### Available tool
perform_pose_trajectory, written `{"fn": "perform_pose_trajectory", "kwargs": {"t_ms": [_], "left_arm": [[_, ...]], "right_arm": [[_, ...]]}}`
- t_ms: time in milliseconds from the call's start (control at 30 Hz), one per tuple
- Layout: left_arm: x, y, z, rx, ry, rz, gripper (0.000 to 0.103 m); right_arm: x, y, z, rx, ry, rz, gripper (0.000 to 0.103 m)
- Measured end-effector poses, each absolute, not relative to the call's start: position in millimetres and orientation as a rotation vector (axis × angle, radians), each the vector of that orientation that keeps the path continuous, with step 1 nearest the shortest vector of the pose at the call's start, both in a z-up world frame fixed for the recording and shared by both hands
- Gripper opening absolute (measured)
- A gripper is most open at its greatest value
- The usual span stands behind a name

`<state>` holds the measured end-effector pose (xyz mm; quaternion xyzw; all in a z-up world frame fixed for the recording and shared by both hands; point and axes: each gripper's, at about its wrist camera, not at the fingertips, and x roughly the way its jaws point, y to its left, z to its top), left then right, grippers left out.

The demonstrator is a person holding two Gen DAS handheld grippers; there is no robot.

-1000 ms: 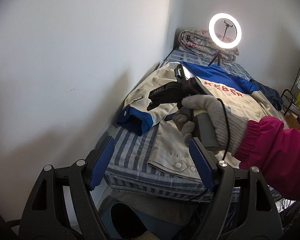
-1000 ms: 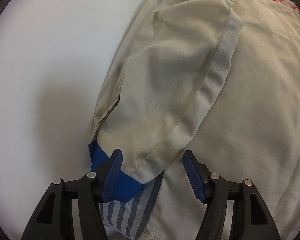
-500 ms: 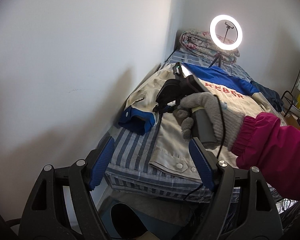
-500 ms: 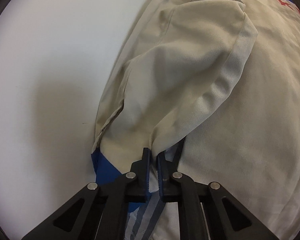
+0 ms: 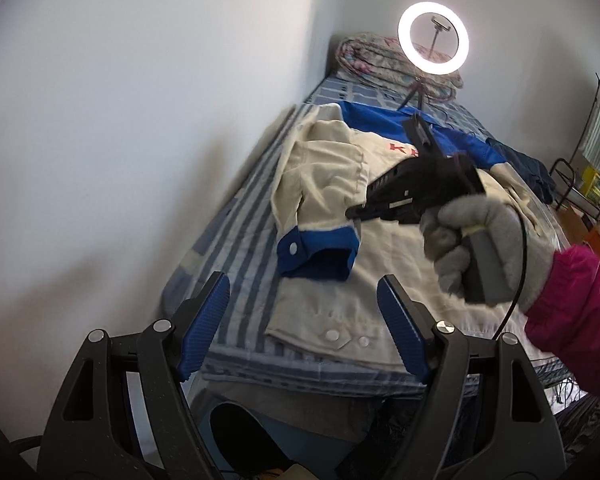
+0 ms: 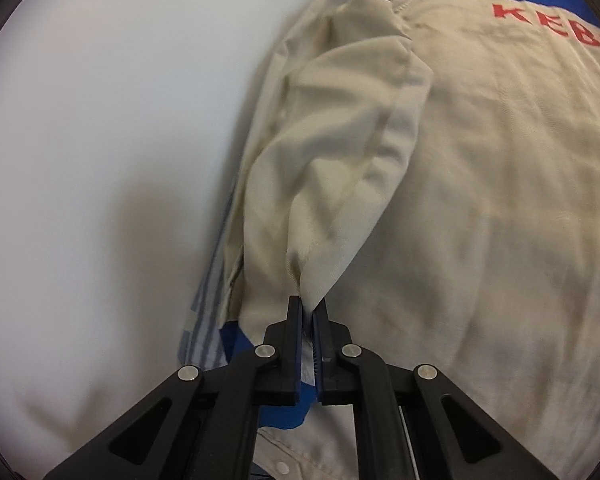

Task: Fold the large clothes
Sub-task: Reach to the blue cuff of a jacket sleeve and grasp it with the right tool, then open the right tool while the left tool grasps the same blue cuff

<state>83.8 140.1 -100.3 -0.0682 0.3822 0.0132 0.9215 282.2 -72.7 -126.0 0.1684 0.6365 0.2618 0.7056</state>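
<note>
A beige jacket (image 5: 412, 272) with blue cuffs and red lettering lies spread on the striped bed (image 5: 236, 216). The right gripper (image 6: 308, 312) pinches its sleeve (image 6: 340, 152), which bunches toward twelve o'clock. The left gripper (image 5: 304, 320), empty, is narrowing.

Left wrist view: from beyond the foot of the bed (image 5: 236, 216), angled down along it toward the ring light (image 5: 433, 38) at 1 o'clock. Right wrist view: close above the jacket (image 6: 500, 200), facing steeply down. Both share the jacket's sleeve (image 5: 320, 184) and the wall (image 5: 140, 100).
</note>
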Motion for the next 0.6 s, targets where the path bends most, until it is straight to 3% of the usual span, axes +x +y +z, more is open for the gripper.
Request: {"fn": "perform_pose_trajectory", "kwargs": {"t_ms": [367, 500, 533, 600], "left_arm": [[209.3, 157.7, -167.6, -0.301, 1.060, 0.034, 0.067], [237.8, 178.9, -199.3, -0.483, 1.124, 0.037, 0.067], [244.6, 179.4, -204.4, -0.495, 1.134, 0.036, 0.067], [256.9, 178.5, -213.0, -0.474, 1.151, 0.064, 0.067]], "right_arm": [[270.0, -113.2, -159.0, 0.426, 1.424, 0.646, 0.004], [261.6, -149.7, -137.4, 0.411, 1.386, 0.677, 0.013], [265.3, -157.0, -137.0, 0.415, 1.377, 0.679, 0.022], [264.8, -176.4, -131.1, 0.434, 1.358, 0.669, 0.026]]}}
